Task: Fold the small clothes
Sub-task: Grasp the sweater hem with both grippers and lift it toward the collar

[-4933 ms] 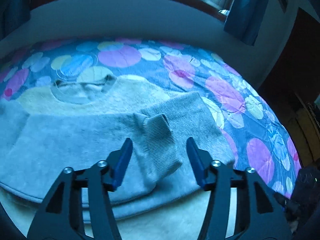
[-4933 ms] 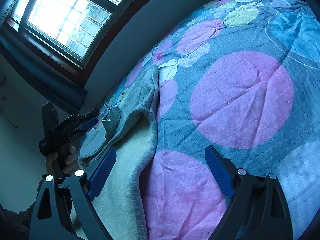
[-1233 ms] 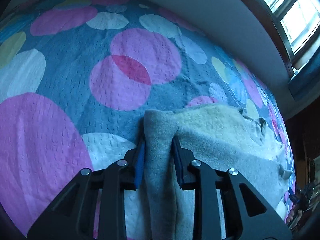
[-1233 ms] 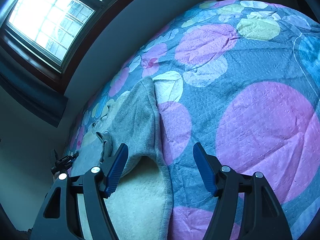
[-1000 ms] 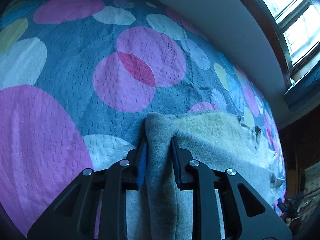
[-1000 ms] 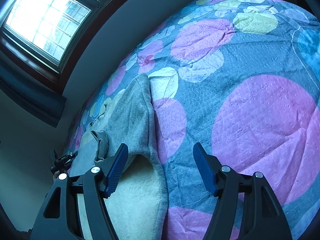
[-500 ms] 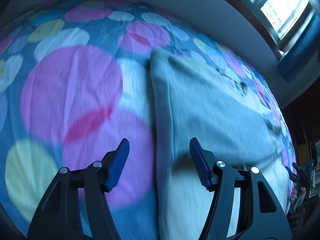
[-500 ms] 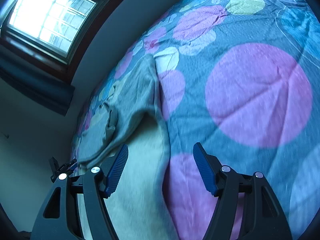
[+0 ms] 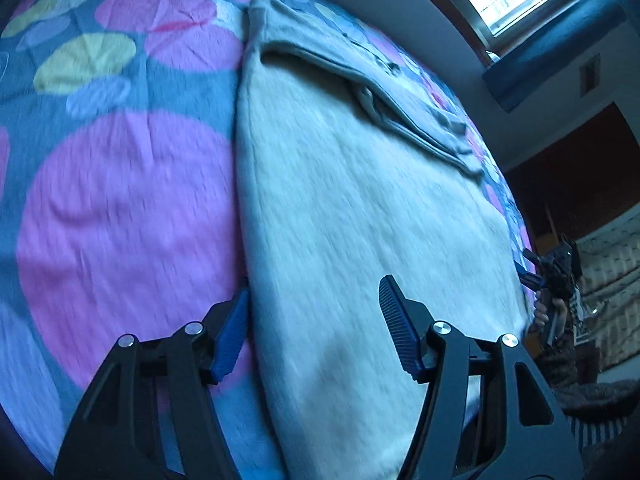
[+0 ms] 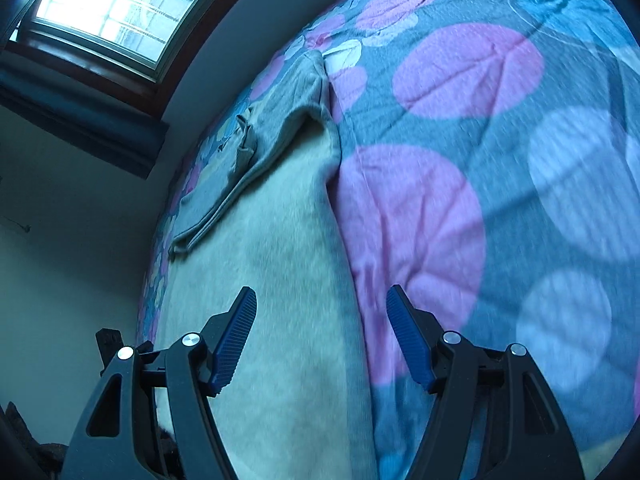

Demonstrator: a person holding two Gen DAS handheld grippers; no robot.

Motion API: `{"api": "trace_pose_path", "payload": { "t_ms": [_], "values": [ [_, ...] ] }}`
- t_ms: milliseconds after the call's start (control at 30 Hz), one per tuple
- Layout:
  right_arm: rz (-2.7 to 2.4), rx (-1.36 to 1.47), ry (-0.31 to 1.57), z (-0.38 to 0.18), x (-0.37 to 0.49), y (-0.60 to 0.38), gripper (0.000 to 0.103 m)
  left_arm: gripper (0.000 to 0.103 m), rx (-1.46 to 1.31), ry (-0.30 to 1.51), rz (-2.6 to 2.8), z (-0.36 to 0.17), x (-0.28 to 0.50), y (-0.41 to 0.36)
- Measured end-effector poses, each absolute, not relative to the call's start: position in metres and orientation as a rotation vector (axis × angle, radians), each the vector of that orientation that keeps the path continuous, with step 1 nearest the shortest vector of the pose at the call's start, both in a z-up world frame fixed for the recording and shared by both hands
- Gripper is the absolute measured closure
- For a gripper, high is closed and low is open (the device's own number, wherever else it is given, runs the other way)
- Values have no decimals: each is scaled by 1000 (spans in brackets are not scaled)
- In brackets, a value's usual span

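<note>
- A pale sweater (image 9: 352, 208) lies flat on a bed covered by a blue bedspread (image 9: 120, 208) printed with big pink, yellow and white circles.
- A grey sleeve (image 9: 400, 96) is folded across the sweater's far part, its cuff bunched near the middle of the garment.
- The left gripper (image 9: 316, 328) hangs over the sweater's near part, at its long edge. Its blue-padded fingers (image 9: 396, 324) are spread apart and pinch nothing; one finger sits over the pink circle just beside the sweater's edge, the other over the sweater itself.
- The right gripper (image 10: 320, 340) hangs over the sweater's other long edge (image 10: 344, 264). Its fingers (image 10: 236, 340) are spread wide and empty, one over the sweater, the other over the bedspread beside it.
- In the left wrist view, a person's hand (image 9: 550, 304) holds the right gripper beyond the sweater's far side.
- A bright window (image 10: 120, 4) with a dark blue curtain (image 9: 552, 44) stands behind the bed, past the sweater's sleeve end.
- Both views are smeared by motion blur.
</note>
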State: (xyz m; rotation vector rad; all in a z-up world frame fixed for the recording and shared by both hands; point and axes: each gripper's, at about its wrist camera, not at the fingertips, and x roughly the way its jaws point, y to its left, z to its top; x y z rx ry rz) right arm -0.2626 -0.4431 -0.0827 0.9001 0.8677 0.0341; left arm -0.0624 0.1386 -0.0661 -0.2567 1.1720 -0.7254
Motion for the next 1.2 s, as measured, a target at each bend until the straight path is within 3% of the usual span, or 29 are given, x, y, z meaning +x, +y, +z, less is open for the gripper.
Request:
{"api": "trace_pose_path", "payload": {
  "t_ms": [667,767,833,900,933,1000,1033,1067,1200],
  "values": [
    [148,876,918,-76,-338,-399,36,41,-345,1207,-872,-69,-145,140],
    [169,816,937,-73,-336,-388,37,48,-344,1205,-876,-71,-148,135],
    [172,773,957,-72,-334,-380,42,50,-339,1203,-868,-71,-150,136],
    [162,766,962,-73,-332,-377,56,53,-348,1205,-860,-72,-151,138],
    [160,769,959,-73,-333,-376,59,58,-353,1205,-853,-73,-151,139],
    [154,765,961,-73,-332,-377,76,73,-366,1216,-845,-75,-151,141],
    [147,767,956,-73,-333,-378,78,84,-374,1224,-841,-77,-151,141],
    [149,775,945,-71,-333,-379,82,89,-384,1227,-835,-77,-150,141],
    [183,798,867,-54,-331,-384,85,92,-453,1179,-836,-62,-148,146]
  ]
}}
